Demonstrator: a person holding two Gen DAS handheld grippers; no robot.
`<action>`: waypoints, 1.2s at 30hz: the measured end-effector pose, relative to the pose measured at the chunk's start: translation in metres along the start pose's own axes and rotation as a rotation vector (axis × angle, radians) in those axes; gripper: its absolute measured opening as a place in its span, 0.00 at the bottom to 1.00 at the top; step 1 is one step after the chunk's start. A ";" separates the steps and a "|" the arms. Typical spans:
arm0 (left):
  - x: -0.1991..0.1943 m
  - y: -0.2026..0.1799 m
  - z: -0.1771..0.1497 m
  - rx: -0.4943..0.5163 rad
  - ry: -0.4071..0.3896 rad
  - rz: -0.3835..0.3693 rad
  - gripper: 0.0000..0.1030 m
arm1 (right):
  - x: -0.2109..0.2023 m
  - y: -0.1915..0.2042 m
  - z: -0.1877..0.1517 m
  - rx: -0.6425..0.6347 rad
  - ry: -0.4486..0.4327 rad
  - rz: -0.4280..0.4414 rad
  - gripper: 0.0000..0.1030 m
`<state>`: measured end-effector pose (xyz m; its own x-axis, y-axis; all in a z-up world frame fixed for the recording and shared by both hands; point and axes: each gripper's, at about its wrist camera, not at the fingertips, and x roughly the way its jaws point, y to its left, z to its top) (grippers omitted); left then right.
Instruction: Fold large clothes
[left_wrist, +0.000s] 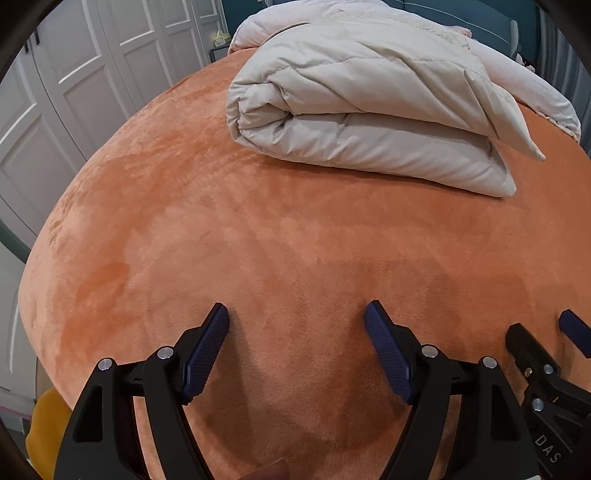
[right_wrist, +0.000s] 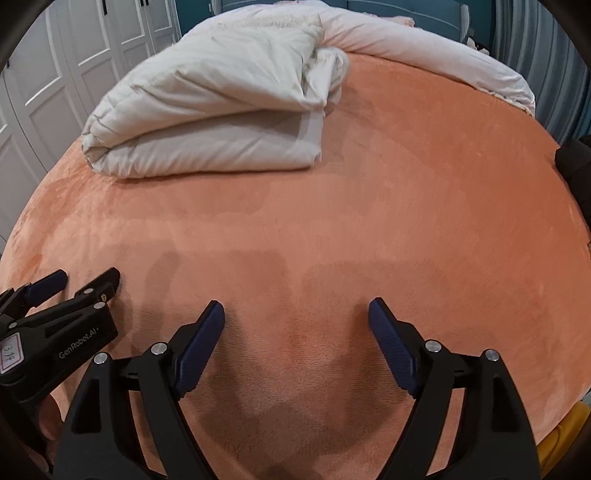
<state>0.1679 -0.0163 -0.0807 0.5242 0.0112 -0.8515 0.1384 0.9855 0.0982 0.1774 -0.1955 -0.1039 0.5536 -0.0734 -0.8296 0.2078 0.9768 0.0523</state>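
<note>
Both of my tongs are sitting low over the near part of the fuzzy orange plush bedspread (left_wrist: 258, 240), side by side. My left gripper (left_wrist: 296, 325) has its black arms spread wide with the dark blue ribbed pads (left_wrist: 205, 354) well apart, nothing between them, just bare orange fabric. Same story with my right gripper (right_wrist: 296, 321): jaws released, blue pads (right_wrist: 393, 347) splayed out, holding nothing. In the left camera my right gripper pokes in at the near right edge, and in the right camera my left gripper sits at the near left with a small label stuck on its body.

The thing I'm dealing with, the puffy cream-white quilted coat (left_wrist: 369, 122), is lying on the far half of the bed, well apart from both tongs. It's folded over on itself into a thick bundle, with a rounded fold on its left end and a flatter layer underneath. From the right camera it sits far left (right_wrist: 207, 122); from the left camera it's far and a bit right.

Behind the coat there's a pale pink rumpled duvet (right_wrist: 424, 55) bunched along the far edge of the bed. White panelled wardrobe doors (left_wrist: 74, 92) run along the left side.
</note>
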 end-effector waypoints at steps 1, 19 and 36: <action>0.001 -0.001 -0.001 0.002 -0.002 0.002 0.75 | 0.000 0.001 -0.002 0.001 -0.005 -0.004 0.80; 0.004 0.005 0.002 -0.010 -0.013 0.015 0.80 | 0.006 0.006 0.000 -0.021 -0.005 -0.011 0.89; -0.025 0.004 0.031 -0.009 -0.098 0.017 0.80 | -0.022 0.010 0.025 -0.009 -0.088 -0.006 0.88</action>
<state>0.1820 -0.0178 -0.0430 0.6063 0.0122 -0.7951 0.1214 0.9867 0.1077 0.1878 -0.1893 -0.0713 0.6208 -0.0966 -0.7780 0.2045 0.9780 0.0418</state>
